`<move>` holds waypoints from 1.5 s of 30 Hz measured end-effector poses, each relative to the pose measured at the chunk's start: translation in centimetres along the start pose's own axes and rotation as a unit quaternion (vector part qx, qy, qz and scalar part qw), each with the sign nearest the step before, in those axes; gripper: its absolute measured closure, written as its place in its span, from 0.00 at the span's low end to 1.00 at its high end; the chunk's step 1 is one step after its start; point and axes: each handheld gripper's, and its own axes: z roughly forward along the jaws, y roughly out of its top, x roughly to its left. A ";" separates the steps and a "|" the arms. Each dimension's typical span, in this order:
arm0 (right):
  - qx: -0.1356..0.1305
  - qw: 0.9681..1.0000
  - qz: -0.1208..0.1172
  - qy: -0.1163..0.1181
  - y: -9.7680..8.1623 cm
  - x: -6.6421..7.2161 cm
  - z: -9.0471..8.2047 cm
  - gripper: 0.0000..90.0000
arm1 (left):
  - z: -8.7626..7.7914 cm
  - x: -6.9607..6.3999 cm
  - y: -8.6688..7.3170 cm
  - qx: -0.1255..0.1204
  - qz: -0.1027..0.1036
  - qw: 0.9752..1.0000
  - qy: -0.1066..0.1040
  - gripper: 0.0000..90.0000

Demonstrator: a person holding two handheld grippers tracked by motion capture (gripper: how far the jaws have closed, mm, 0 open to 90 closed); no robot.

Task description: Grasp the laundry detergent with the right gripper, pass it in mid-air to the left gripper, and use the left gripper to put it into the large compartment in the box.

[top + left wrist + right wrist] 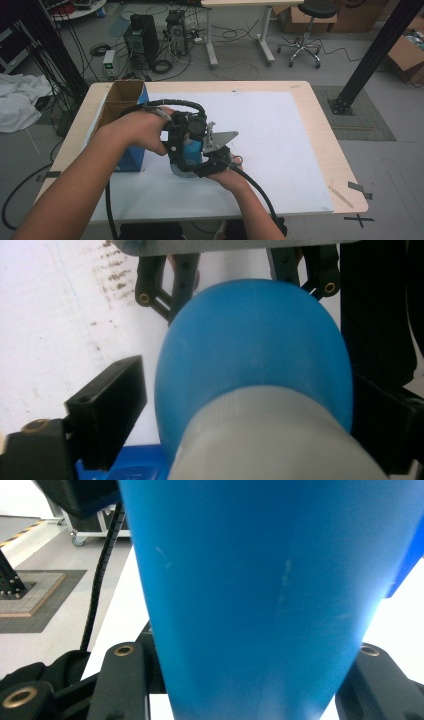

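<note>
Blue plastic dominates the scene: a blue bottle point(191, 149) with a pale grey cap point(270, 440) is held above the white sheet point(280, 150) covering the wooden bench point(325, 150), between the two claws near the bench's middle.

At the left of the high view an open cardboard box point(122, 97) with a blue side stands on the bench. Just beside it, the person's left hand point(137, 132) holds the left claw point(179, 142), which reaches in at the bottle's capped end. In the left gripper view its two black jaws stand to either side of the bottle's shoulder and cap; the left jaw is plainly apart from the plastic with white sheet showing in the gap, so this claw is spread around the bottle rather than pinching it. Whether the right jaw touches cannot be told.

Further right, the right hand point(227, 175) holds the right claw point(212, 157) from below, its grey three-cornered plate point(220, 140) on top. In the right gripper view the bottle's blue body point(270, 600) rises straight from between the black jaws, which press on both flanks: this claw is pinching the bottle.
</note>
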 end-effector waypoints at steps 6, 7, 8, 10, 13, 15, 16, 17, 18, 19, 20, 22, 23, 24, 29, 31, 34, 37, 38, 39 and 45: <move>-0.005 1.000 0.000 -0.004 0.0 0.0 -0.1 0.50 | -0.1 -0.1 0.0 -0.001 0.001 1.000 0.006 0.18; -0.004 1.000 -0.002 -0.005 0.0 0.0 -0.1 0.50 | -0.1 -0.1 -0.1 -0.004 0.000 1.000 0.009 0.19; -0.004 1.000 -0.002 -0.005 0.0 0.0 -0.1 0.50 | -0.2 -0.1 0.0 -0.003 0.001 1.000 0.011 0.19; -0.003 1.000 -0.002 -0.005 0.0 0.0 -0.1 0.50 | -0.2 -0.1 0.0 -0.003 -0.001 1.000 0.011 0.23; -0.005 1.000 0.000 -0.004 0.0 0.0 -0.1 0.50 | -0.2 -0.1 0.0 0.002 0.001 1.000 0.008 0.25; -0.006 1.000 -0.001 -0.005 0.0 0.0 -0.1 0.50 | -0.1 -0.2 0.0 0.003 0.000 1.000 0.005 0.26; -0.006 1.000 0.000 -0.005 0.0 0.0 -0.1 0.50 | -0.1 -0.2 0.0 0.004 0.000 1.000 0.006 0.27; -0.007 1.000 0.000 -0.005 0.0 0.0 -0.1 0.50 | -0.1 -0.2 0.0 0.004 0.000 1.000 0.006 0.27; -0.006 1.000 0.001 -0.005 0.0 0.0 -0.1 0.50 | 0.0 -0.2 0.0 0.004 0.000 1.000 0.006 0.28; -0.006 1.000 -0.001 -0.006 0.0 0.0 -0.1 0.50 | -0.1 -0.1 0.0 0.005 -0.001 1.000 0.006 0.28; -0.006 1.000 0.000 -0.006 0.0 0.0 -0.1 0.50 | -0.1 -0.1 0.0 0.006 -0.001 1.000 0.006 0.29; -0.006 1.000 -0.001 -0.006 0.0 0.0 -0.1 0.50 | -0.1 -0.1 0.0 0.006 -0.001 1.000 0.005 0.30; -0.006 1.000 -0.001 -0.006 0.0 0.0 -0.1 0.50 | -0.1 -0.2 0.1 0.006 0.000 1.000 0.005 0.31; -0.005 1.000 -0.001 -0.006 0.0 0.0 0.0 0.50 | -0.1 -0.2 0.1 0.008 -0.001 1.000 0.004 0.31; -0.006 1.000 0.000 -0.005 -0.1 0.1 0.0 0.50 | 0.1 -0.1 0.1 0.012 -0.001 1.000 0.003 0.34; -0.006 1.000 -0.001 -0.006 -0.1 0.1 0.1 0.50 | 0.2 -0.1 0.1 0.017 -0.005 1.000 -0.005 0.36; -0.005 1.000 -0.002 -0.005 -0.1 0.1 0.2 0.50 | 0.2 -0.1 0.1 0.019 -0.005 1.000 -0.005 0.39; -0.006 1.000 -0.001 -0.006 -0.2 0.2 0.2 0.50 | 0.2 -0.2 0.2 0.021 -0.004 1.000 -0.007 0.41; -0.006 1.000 0.000 -0.005 -0.2 0.2 0.2 0.50 | 0.3 -0.2 0.2 0.018 -0.002 1.000 -0.004 0.42; -0.007 1.000 0.000 -0.006 -0.2 0.2 0.2 0.50 | 0.2 -0.3 0.3 0.016 -0.004 1.000 -0.002 0.42; -0.003 1.000 -0.007 -0.014 -0.2 0.2 0.1 0.50 | 0.3 -0.3 0.5 0.019 -0.004 1.000 -0.001 0.43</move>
